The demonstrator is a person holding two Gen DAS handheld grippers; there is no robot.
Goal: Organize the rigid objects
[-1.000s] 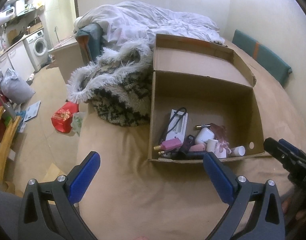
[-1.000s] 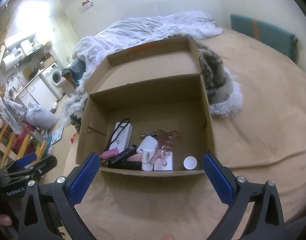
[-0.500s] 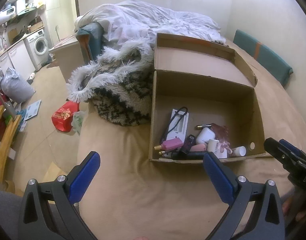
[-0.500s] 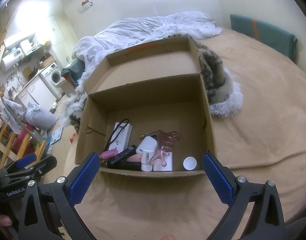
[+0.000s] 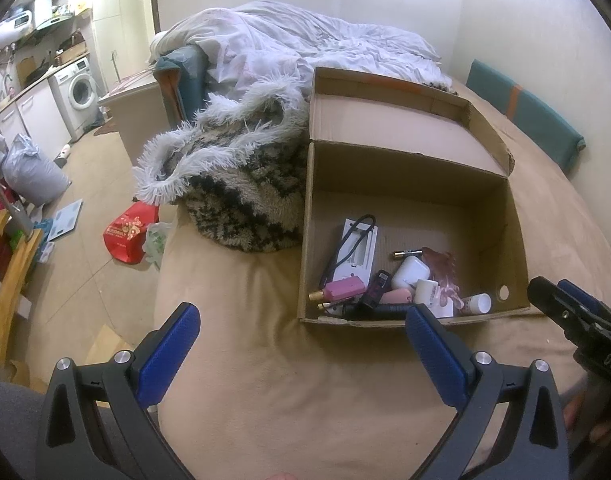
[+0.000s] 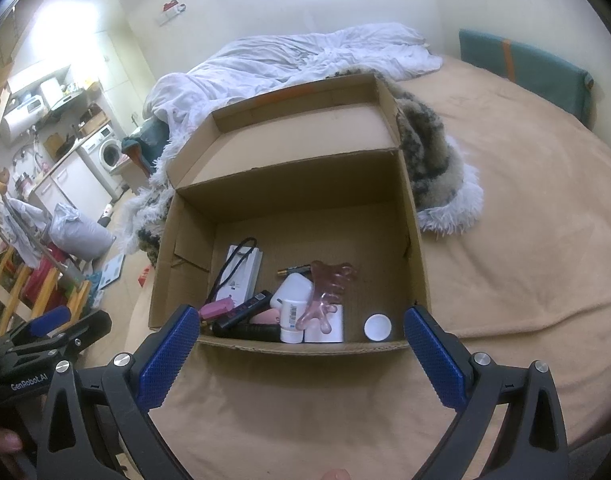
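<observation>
An open cardboard box sits on a tan bed cover. Small rigid items lie along its near wall: a white flat box with a black cord, a pink bottle, a white earbud case, a white tube, a pink claw-shaped massager, a white round cap and dark sticks. My left gripper is open and empty, short of the box. My right gripper is open and empty at the box's near edge.
A furry patterned blanket and a white duvet lie behind and left of the box. A teal cushion leans on the wall. The bed edge drops left to a floor with a red bag.
Both grippers have stayed open and nearly still; the views have shifted only slightly. Nothing in the box has moved.
</observation>
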